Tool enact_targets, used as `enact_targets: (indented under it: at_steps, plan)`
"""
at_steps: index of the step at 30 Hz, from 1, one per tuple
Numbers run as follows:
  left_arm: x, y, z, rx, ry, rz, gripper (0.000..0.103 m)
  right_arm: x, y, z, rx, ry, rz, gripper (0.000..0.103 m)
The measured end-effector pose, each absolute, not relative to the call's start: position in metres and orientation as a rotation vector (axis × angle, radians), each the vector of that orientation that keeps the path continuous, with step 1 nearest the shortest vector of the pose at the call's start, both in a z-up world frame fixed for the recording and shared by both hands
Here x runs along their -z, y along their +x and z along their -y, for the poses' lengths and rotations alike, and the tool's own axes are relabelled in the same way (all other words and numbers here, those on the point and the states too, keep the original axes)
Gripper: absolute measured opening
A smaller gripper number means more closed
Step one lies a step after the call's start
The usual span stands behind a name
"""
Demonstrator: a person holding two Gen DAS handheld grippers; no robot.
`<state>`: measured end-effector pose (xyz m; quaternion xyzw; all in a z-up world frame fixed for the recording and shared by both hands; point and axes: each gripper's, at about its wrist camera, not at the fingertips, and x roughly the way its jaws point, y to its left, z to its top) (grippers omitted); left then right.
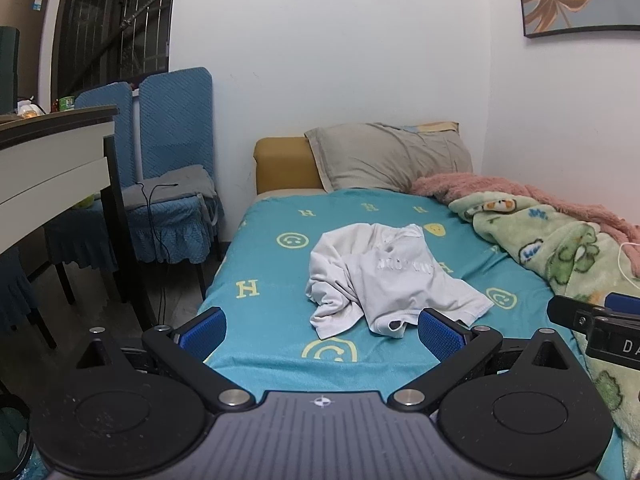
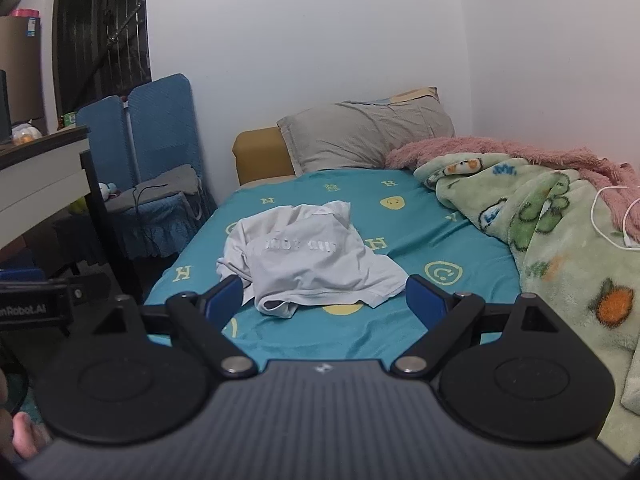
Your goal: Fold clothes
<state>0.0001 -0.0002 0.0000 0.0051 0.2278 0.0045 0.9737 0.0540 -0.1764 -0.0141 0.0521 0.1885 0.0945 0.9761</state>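
A crumpled white T-shirt with pale lettering lies in a heap in the middle of the teal bed sheet. My left gripper is open, its blue pads spread wide, hovering above the near end of the bed just short of the shirt. My right gripper is open too, its fingers on either side of the shirt's near hem, with nothing between them. Each gripper's body shows at the edge of the other's view.
A grey pillow and yellow headboard stand at the far end. A green and pink blanket with a white cable fills the bed's right side. Blue chairs and a desk stand left.
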Motion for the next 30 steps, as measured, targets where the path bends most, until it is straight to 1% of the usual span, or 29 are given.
enact_targets:
  at_steps: [6,9,30]
  plan:
    - [0.006,0.008,0.005,-0.011,0.016,-0.466,0.103,0.016,0.054,0.182,-0.194,0.109,-0.388,0.090]
    - [0.001,0.001,-0.001,-0.002,-0.007,-0.446,0.103,0.016,0.055,0.175,-0.186,0.094,-0.399,0.090]
    - [0.008,0.001,-0.001,-0.002,0.001,-0.440,0.103,0.017,0.053,0.172,-0.175,0.095,-0.404,0.090]
